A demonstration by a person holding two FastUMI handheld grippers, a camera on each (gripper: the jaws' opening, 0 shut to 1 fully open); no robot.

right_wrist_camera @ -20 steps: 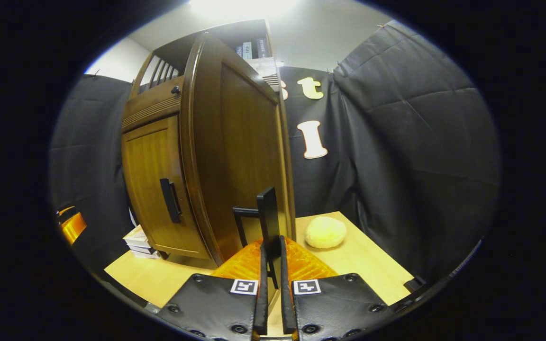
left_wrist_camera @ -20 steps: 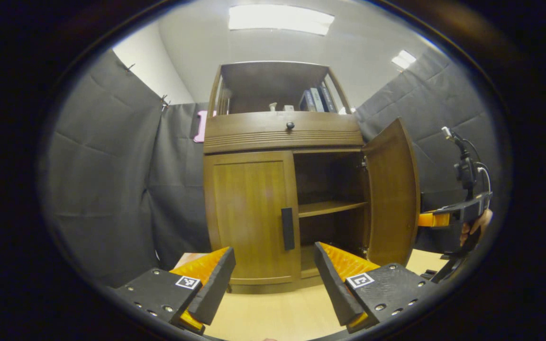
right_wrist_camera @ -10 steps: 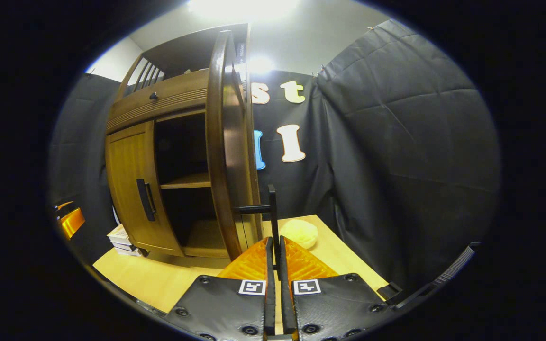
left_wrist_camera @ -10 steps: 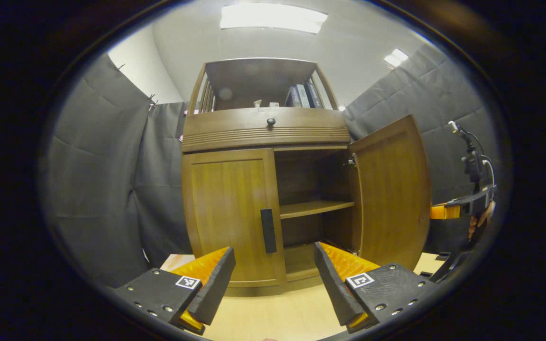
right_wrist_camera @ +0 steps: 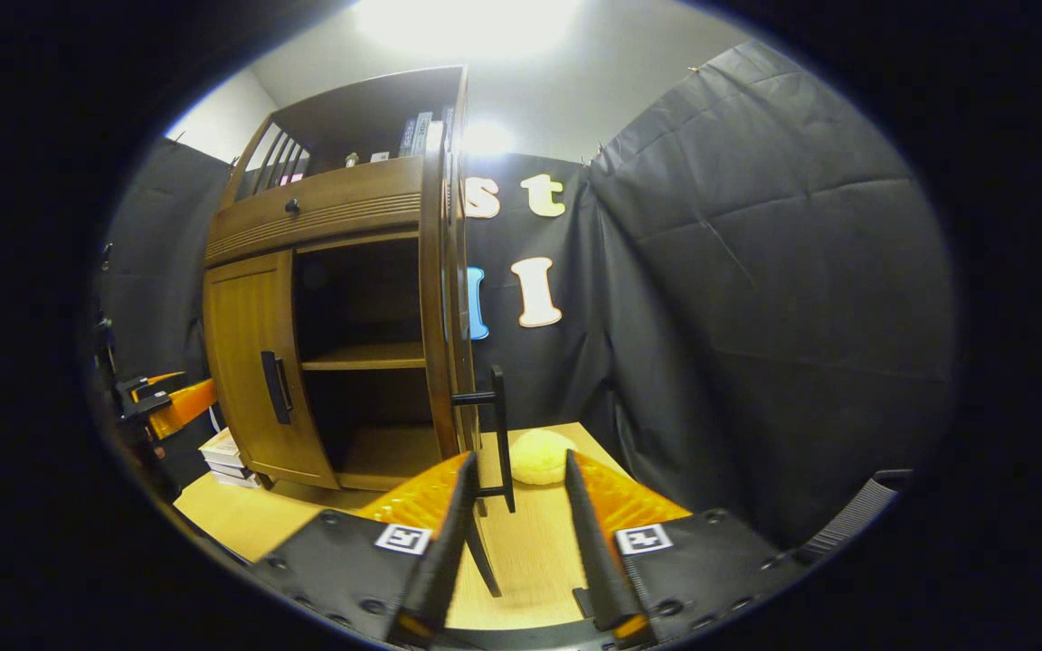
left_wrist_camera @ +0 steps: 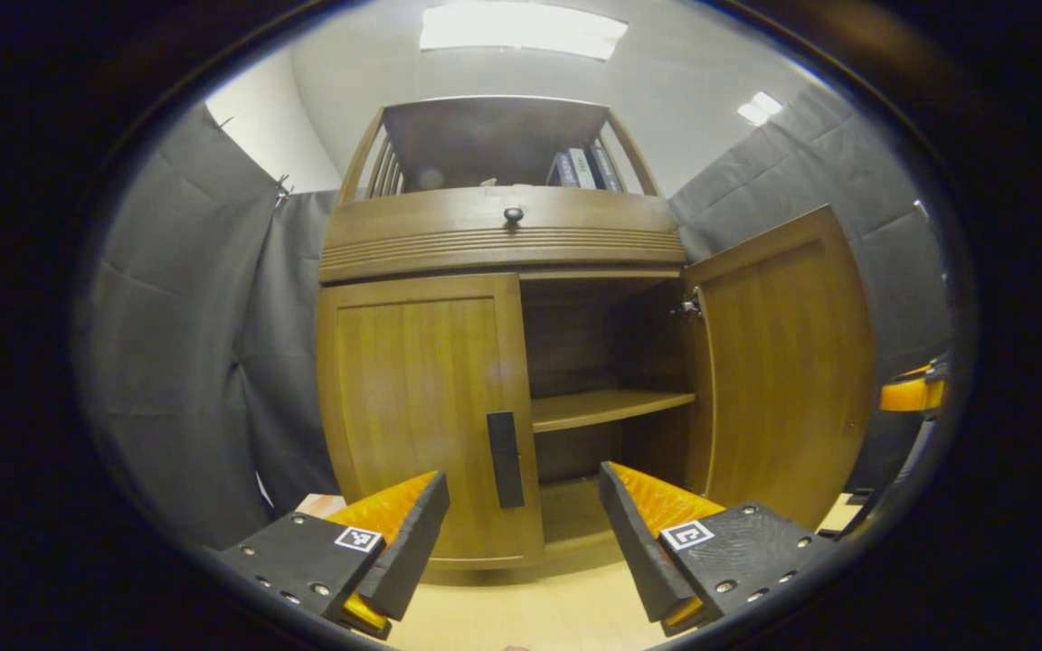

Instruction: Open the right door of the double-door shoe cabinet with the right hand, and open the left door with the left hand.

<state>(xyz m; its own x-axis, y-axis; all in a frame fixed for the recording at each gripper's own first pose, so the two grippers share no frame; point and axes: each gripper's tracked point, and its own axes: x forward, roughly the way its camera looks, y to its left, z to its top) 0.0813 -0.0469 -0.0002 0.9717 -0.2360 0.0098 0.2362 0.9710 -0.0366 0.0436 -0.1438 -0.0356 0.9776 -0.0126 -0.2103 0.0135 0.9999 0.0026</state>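
Right door (left_wrist_camera: 783,362) stands swung wide, its handle (right_wrist_camera: 498,434) between my spread right tongs (right_wrist_camera: 514,533), untouched. My left tongs (left_wrist_camera: 521,533), also spread, face the shut left door (left_wrist_camera: 421,407), lined up for its handle (left_wrist_camera: 505,458).

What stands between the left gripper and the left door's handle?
Nothing visible. The left gripper is open and faces the closed left door; its handle lies straight ahead over bare tabletop. The right door hangs open, off to the side.
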